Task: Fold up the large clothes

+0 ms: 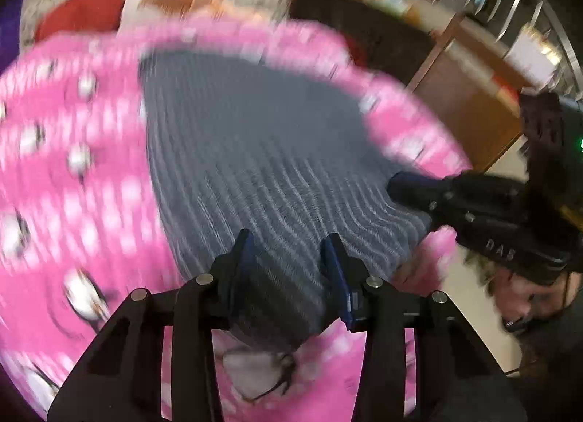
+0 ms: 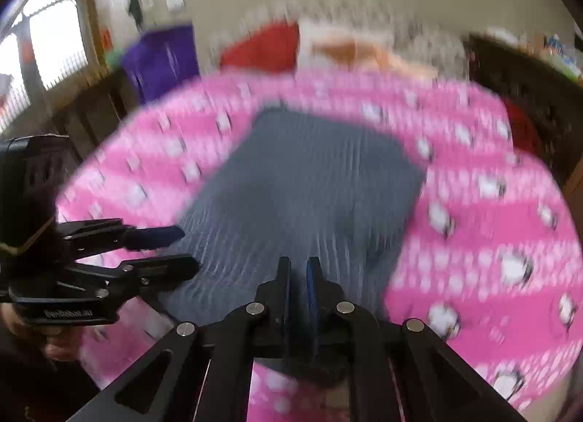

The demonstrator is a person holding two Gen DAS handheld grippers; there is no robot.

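Two grippers work over one grey striped garment (image 1: 262, 174), which lies flat on a pink spotted bedspread (image 1: 73, 167).

In the left wrist view, the garment's long axis runs from the near edge by the camera away toward the far side of the bed, narrowing with distance; its thin pale stripes cross that axis. The left gripper (image 1: 289, 250) stands partly spread, its blue-padded fingers astride a near fold of the grey cloth; blur hides whether the pads press on it. The right gripper (image 1: 404, 183) reaches in from the right, its tip at the garment's right edge.

In the right wrist view, the garment (image 2: 309, 181) shows as a rough rectangle, its length again running away from the camera toward the far pillows. The right gripper (image 2: 298, 269) has its fingers pressed together over the near hem; I cannot tell whether cloth is caught between them. The left gripper (image 2: 182, 249) enters from the left, fingers apart, at the garment's left edge.
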